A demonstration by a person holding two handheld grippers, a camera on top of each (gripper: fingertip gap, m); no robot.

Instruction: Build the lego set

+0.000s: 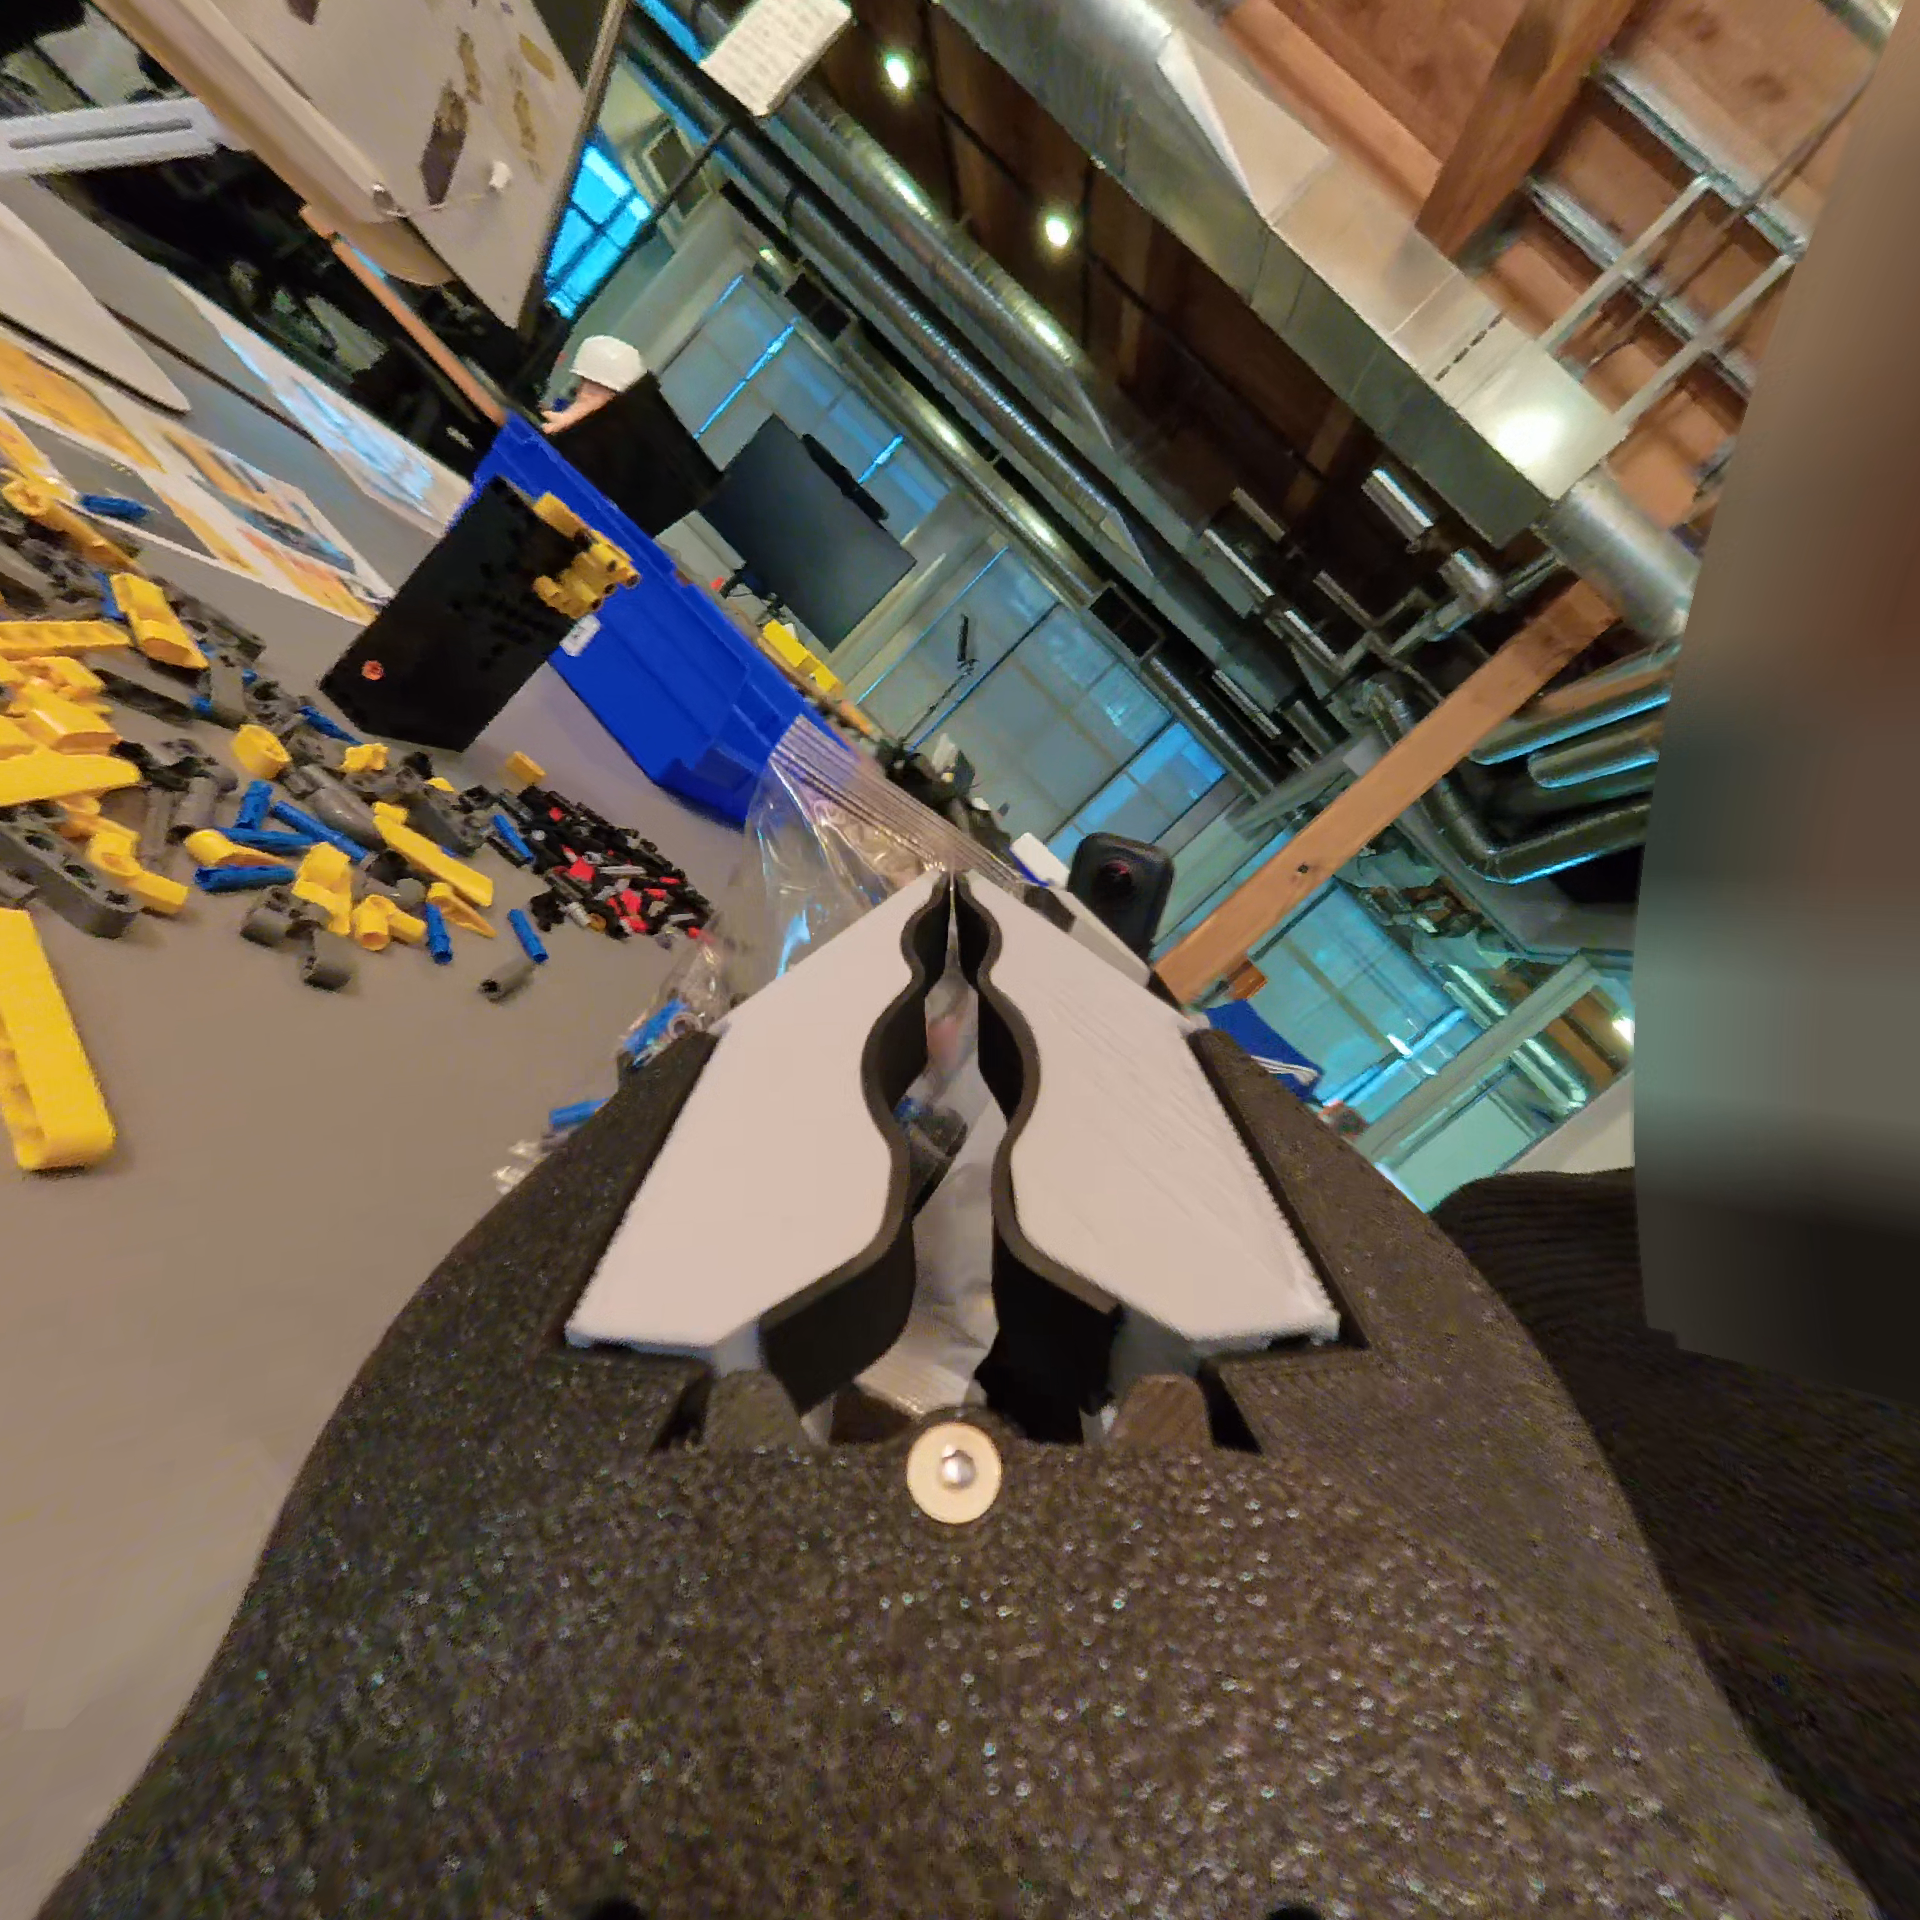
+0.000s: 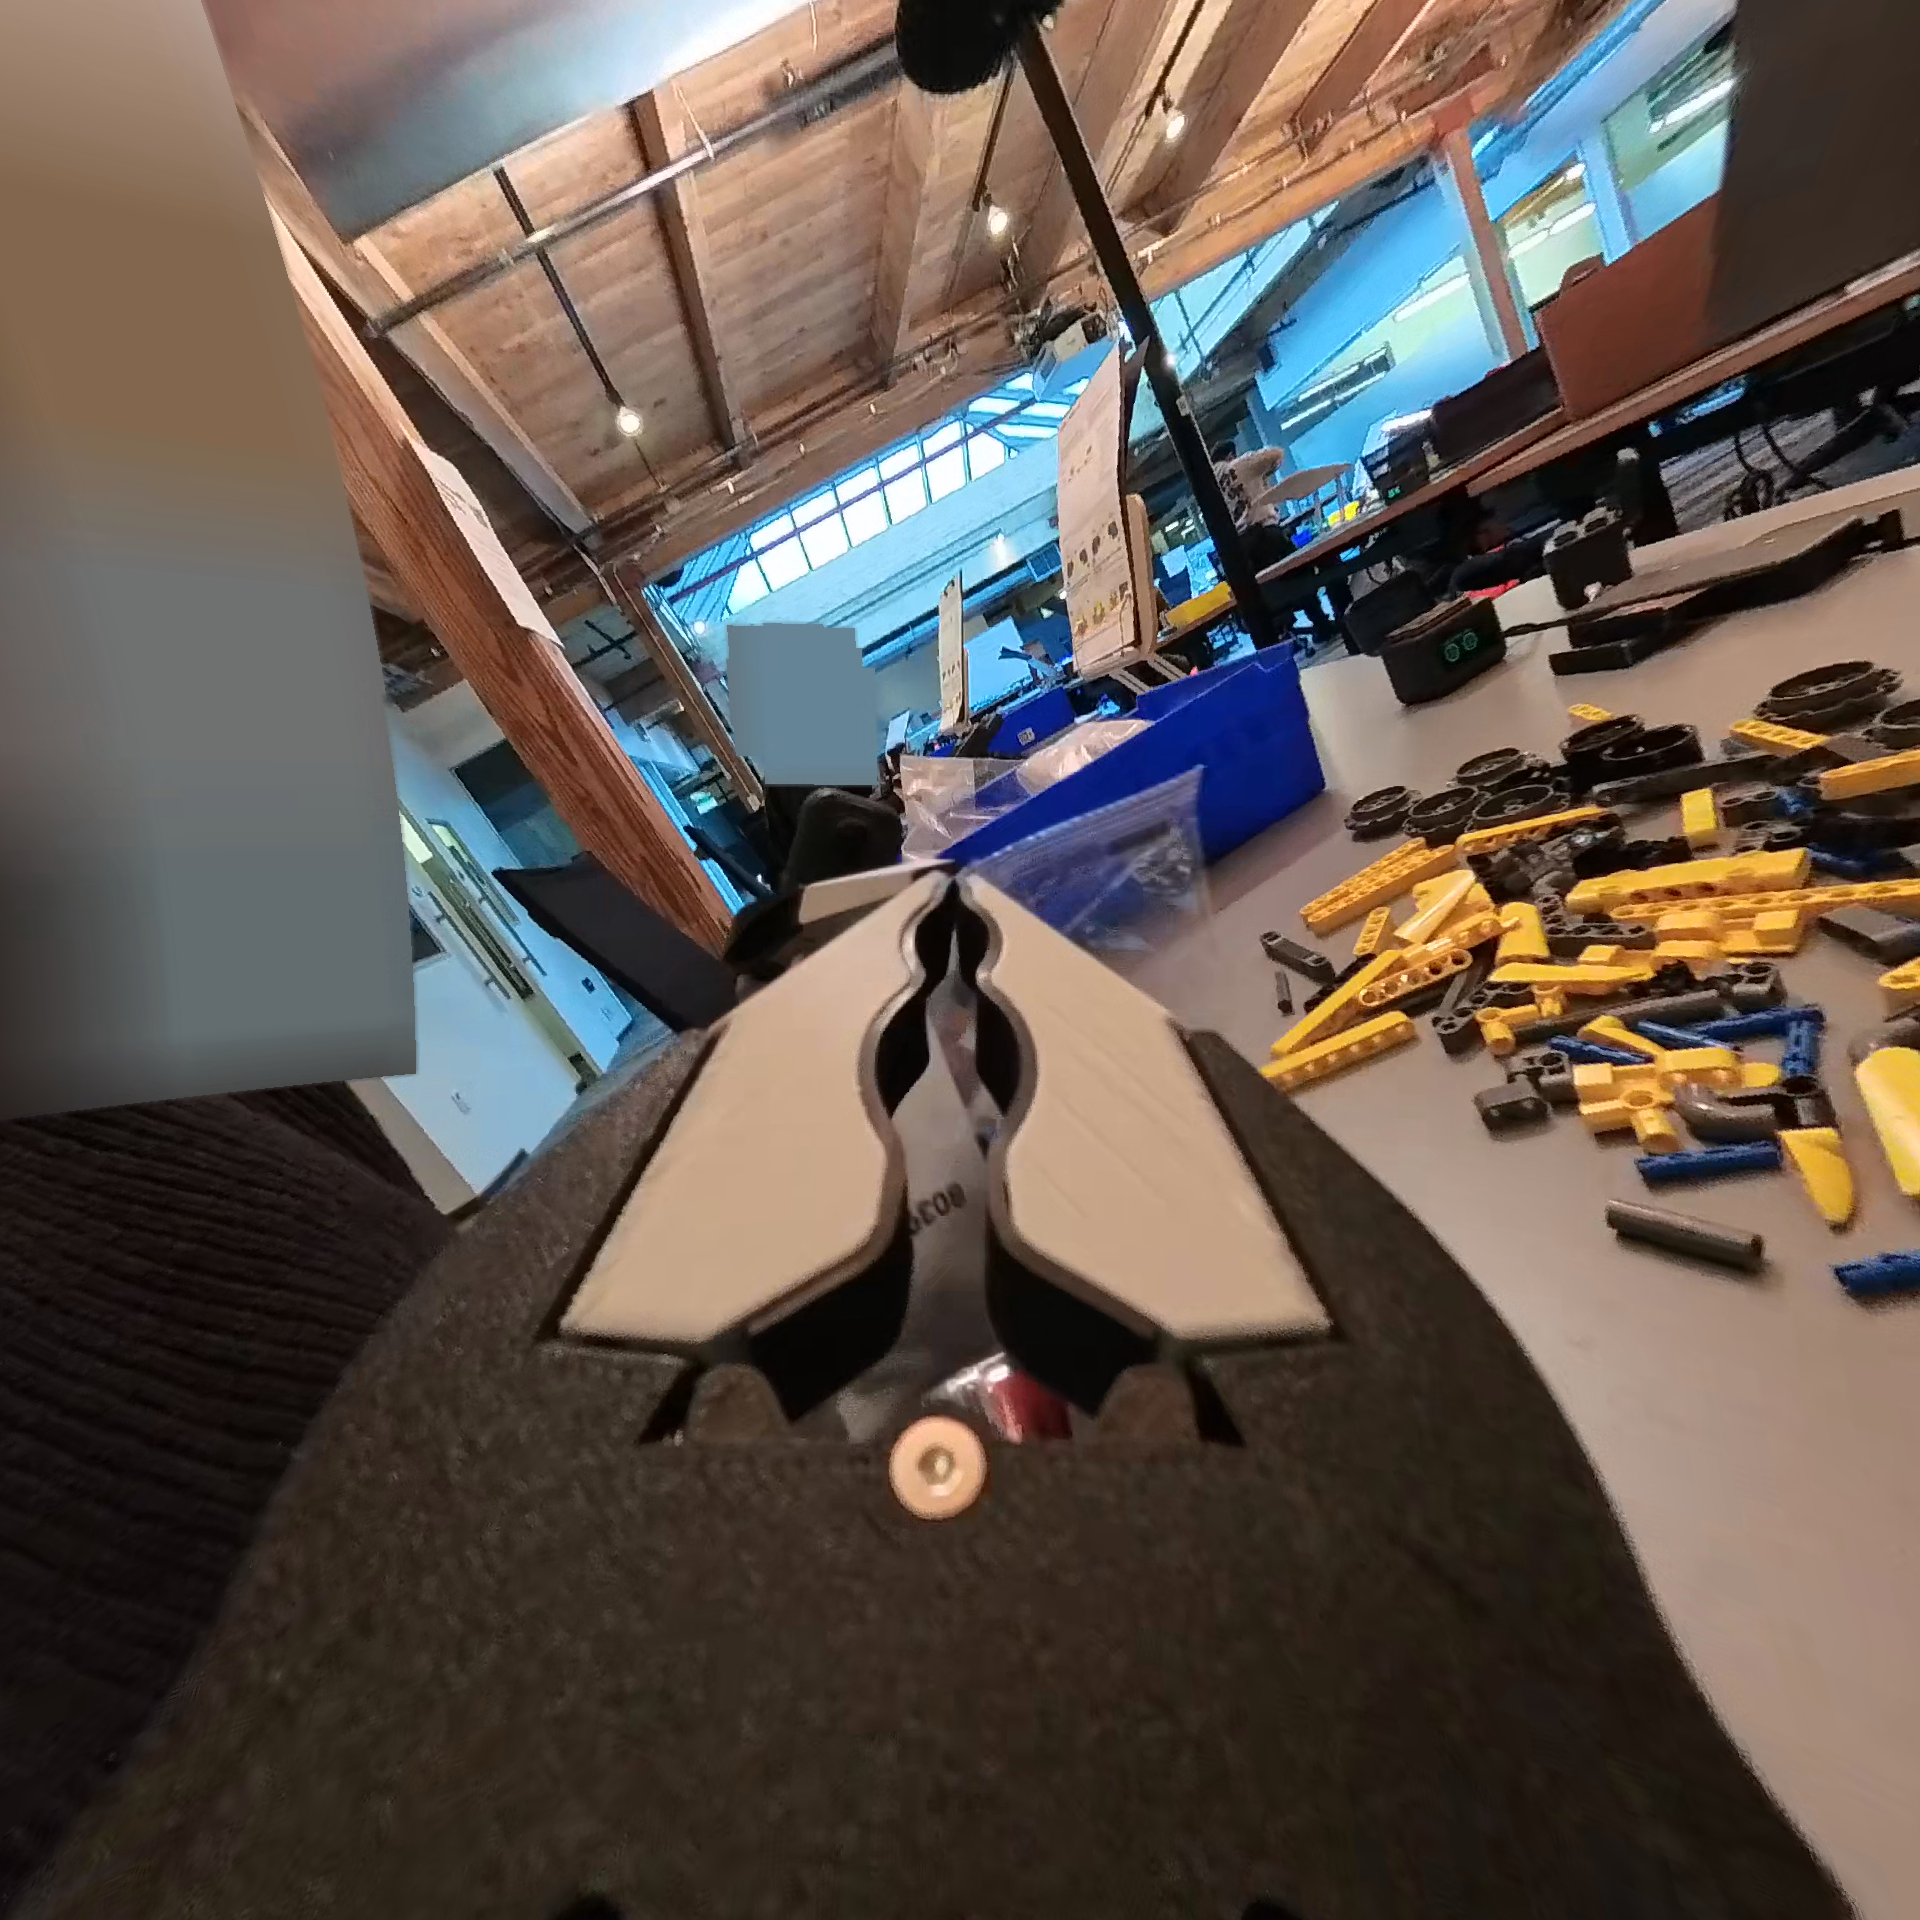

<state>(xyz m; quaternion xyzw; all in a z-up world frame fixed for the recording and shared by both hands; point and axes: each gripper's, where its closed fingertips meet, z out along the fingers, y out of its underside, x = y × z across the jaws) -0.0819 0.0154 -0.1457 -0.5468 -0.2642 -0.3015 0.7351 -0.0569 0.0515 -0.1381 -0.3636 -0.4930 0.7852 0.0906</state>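
My left gripper point(image 1: 952, 885) is shut on the edge of a clear plastic bag point(image 1: 821, 862), which hangs just above the grey table point(image 1: 312, 1195). Small blue and dark pieces show inside the bag. My right gripper point(image 2: 952, 883) is also shut on the bag point(image 2: 1112, 862), and a strip of the plastic runs back between its fingers. The two grippers meet tip to tip. The right gripper with its camera shows just behind my left tips point(image 1: 1117, 883). The left gripper's black body shows behind my right tips point(image 2: 831, 831).
Loose yellow, blue and grey building pieces point(image 1: 312, 831) are spread over the table and also show in the right wrist view point(image 2: 1610, 935). There is a pile of small black and red pins point(image 1: 613, 862). A blue bin point(image 1: 665, 644) and a black box point(image 1: 457, 634) stand behind. Black wheels point(image 2: 1621, 758) and a black device point(image 2: 1439, 649) lie farther off. Spacing between my two grippers at the tips: around 5 cm.
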